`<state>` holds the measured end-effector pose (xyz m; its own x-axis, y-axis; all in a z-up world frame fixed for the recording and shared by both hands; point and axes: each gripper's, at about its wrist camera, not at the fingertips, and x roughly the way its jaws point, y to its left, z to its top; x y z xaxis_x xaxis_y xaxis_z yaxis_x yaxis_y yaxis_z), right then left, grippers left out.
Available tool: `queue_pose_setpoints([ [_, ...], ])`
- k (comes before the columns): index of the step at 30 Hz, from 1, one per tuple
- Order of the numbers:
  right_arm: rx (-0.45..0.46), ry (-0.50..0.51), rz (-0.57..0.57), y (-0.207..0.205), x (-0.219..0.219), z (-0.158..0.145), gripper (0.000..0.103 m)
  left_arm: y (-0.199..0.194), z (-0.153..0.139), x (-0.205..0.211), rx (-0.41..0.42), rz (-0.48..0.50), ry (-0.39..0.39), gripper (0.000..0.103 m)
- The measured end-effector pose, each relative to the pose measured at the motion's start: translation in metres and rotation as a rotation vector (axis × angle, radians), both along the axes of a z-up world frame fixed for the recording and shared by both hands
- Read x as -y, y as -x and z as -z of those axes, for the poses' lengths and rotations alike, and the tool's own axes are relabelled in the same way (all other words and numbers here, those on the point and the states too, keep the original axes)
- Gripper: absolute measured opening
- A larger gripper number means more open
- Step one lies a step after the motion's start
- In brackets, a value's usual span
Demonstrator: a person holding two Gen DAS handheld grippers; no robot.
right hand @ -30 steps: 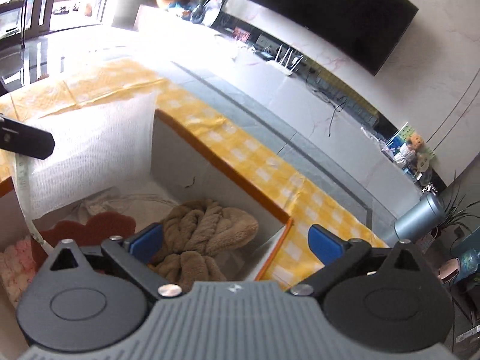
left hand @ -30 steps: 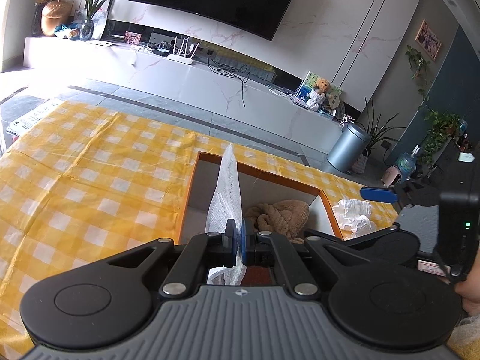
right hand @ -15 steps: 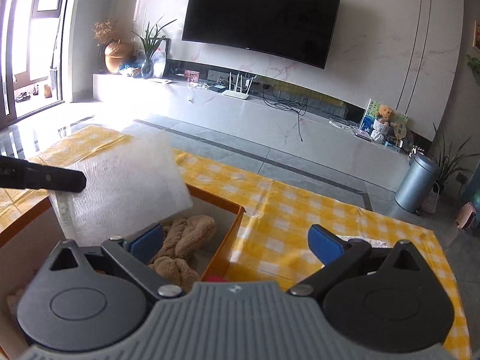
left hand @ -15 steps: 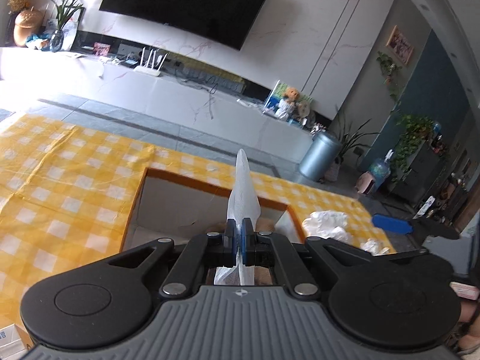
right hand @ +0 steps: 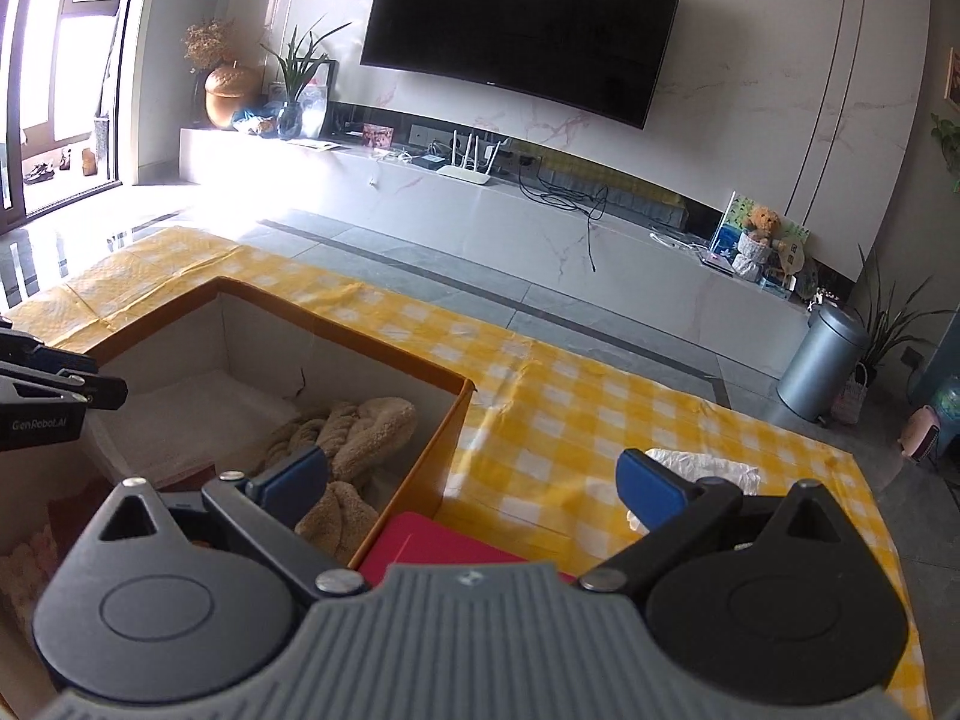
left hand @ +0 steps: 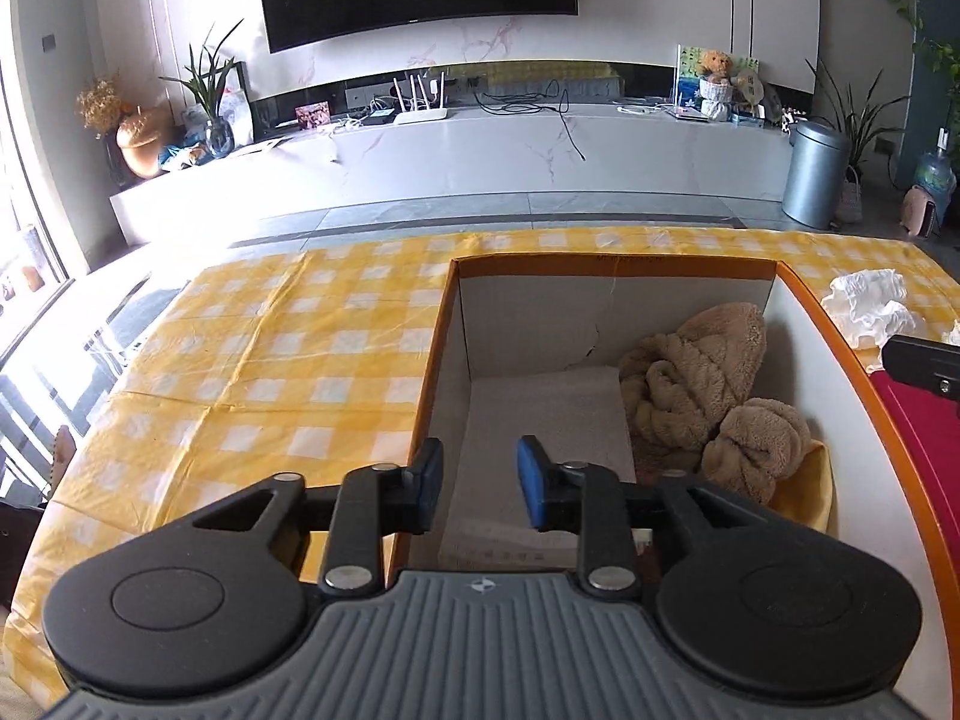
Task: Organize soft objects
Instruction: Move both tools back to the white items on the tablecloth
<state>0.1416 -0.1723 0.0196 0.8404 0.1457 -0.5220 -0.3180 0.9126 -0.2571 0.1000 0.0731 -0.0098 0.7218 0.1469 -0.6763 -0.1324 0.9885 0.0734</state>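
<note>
The left gripper [left hand: 480, 483] hangs over the orange-rimmed cardboard box [left hand: 612, 267], jaws opening with nothing between them. Inside the box lie a white textured cloth [left hand: 543, 414] and a tan plush toy [left hand: 702, 384]. Only the right view shows the right gripper [right hand: 474, 483] gaping empty near the box's right wall; crumpled white cloth [right hand: 708, 468] lies outside on the bench.

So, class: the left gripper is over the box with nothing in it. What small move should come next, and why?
Probably carry the right gripper, its fingers wide apart and empty, to the crumpled white tissue on the checked cloth beside the box. The left gripper is opening with nothing between its fingers.
</note>
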Motion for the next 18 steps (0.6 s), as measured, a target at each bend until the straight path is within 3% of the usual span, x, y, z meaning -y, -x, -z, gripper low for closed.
queue_pose_setpoints([
  [3, 0.004, 0.008, 0.002, 0.000, 0.000, -0.001, 0.100, 0.005, -0.012, -0.002, 0.006, 0.021, 0.049, 0.064],
  [6, 0.008, 0.008, 0.007, 0.002, 0.000, 0.000, 0.100, 0.012, -0.023, -0.001, 0.052, 0.026, 0.041, 0.074],
  [11, 0.017, 0.000, 0.008, 0.004, 0.002, -0.005, 0.100, 0.018, -0.039, 0.007, 0.118, 0.031, 0.010, 0.074],
  [18, 0.051, 0.001, 0.025, 0.015, 0.018, -0.019, 0.100, 0.017, -0.043, 0.012, 0.190, 0.049, 0.074, 0.074],
])
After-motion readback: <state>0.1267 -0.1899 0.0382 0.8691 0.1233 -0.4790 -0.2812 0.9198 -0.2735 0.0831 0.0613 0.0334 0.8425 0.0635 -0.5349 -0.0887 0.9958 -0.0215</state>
